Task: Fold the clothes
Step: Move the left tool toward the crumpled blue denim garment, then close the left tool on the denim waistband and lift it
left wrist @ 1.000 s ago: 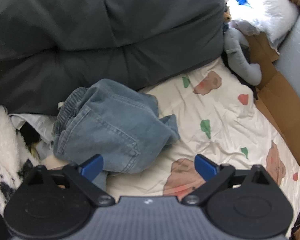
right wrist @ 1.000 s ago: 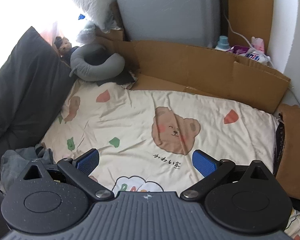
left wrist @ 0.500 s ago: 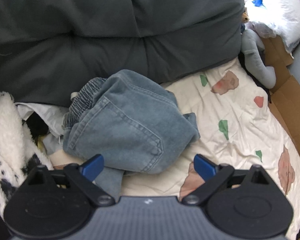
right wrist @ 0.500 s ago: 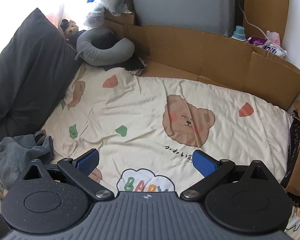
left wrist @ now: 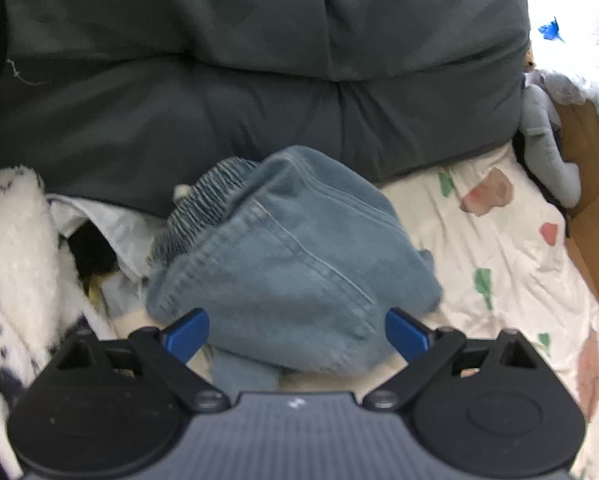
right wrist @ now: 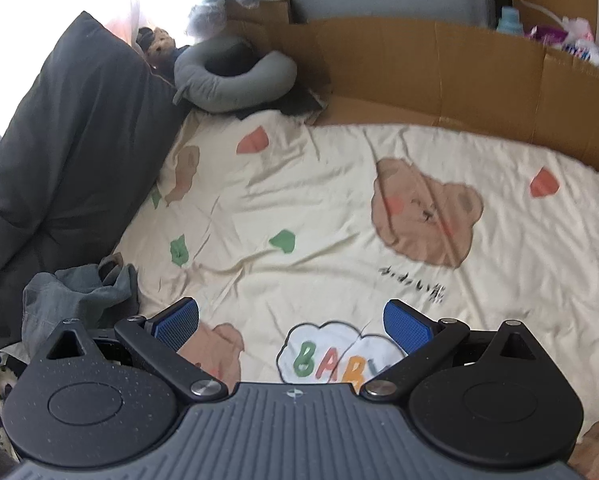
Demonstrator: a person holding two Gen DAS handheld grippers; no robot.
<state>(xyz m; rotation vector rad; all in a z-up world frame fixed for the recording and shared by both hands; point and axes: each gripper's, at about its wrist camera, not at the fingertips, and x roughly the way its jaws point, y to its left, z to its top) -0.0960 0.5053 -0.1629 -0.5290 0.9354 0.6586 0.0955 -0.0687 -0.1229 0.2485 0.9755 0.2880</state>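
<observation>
Jeans (left wrist: 295, 256) nearer left gripper (left wrist: 297, 334) than before; both grippers' fingers wide, right gripper (right wrist: 291, 322) empty.

**Two wrist views, one bed, different angles**

The left wrist camera sits low and close, looking along its fingers straight at the crumpled denim garment (left wrist: 291, 256), with the dark grey cushion (left wrist: 259, 80) filling the background. The right wrist camera rides higher and farther back, looking across the cream bear-print sheet (right wrist: 339, 208) toward the cardboard wall (right wrist: 439, 76). Both views share the sheet, the cushion, the grey neck pillow (right wrist: 235, 84), and the denim, which shows at the right view's lower left edge.
</observation>
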